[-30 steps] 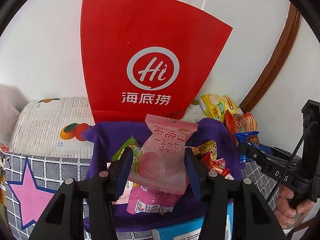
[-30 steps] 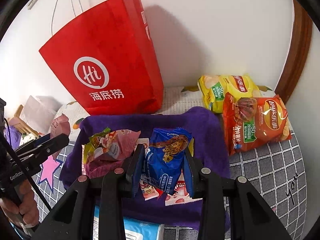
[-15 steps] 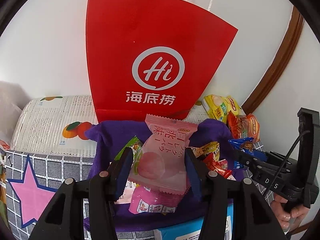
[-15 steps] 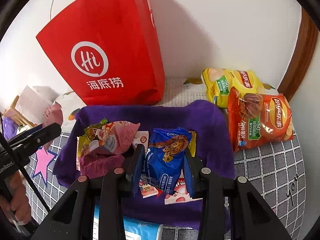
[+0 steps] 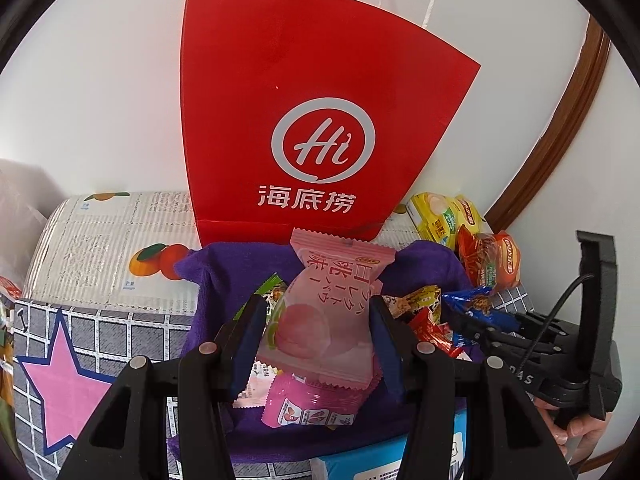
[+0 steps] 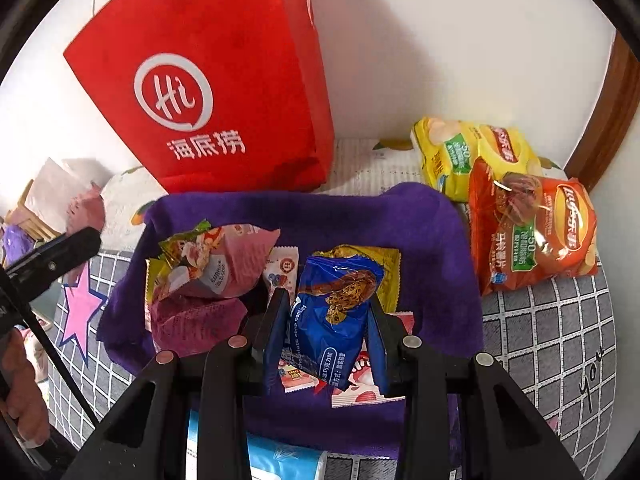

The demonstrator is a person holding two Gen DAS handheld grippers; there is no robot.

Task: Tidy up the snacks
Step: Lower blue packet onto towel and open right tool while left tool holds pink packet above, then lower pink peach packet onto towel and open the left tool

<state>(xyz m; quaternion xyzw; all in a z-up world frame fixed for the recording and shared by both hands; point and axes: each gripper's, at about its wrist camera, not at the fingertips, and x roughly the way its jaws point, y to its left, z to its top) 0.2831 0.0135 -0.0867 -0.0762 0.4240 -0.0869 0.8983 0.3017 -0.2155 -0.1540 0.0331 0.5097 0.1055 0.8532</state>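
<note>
My left gripper [image 5: 316, 340] is shut on a pink peach snack packet [image 5: 328, 312] and holds it above a purple cloth-lined basket [image 5: 224, 276]. My right gripper [image 6: 328, 336] is shut on a blue chocolate chip cookie packet [image 6: 332, 316] above the same basket [image 6: 436, 240]. Several small snack packets lie in the basket, among them a pink and green one [image 6: 208, 260]. A tall red paper bag [image 5: 312, 128] stands just behind the basket; it also shows in the right wrist view [image 6: 216, 92]. The right gripper shows at the right of the left wrist view [image 5: 492, 328].
A yellow chip bag [image 6: 468, 152] and an orange chip bag [image 6: 532, 228] lie right of the basket by the wall. A light blue pack [image 6: 280, 460] sits in front of the basket. The surface is a grey grid cloth with a pink star [image 5: 60, 376].
Both grippers moved closer to the red bag with their packets still held. The right gripper rose and looks down more steeply into the basket.
</note>
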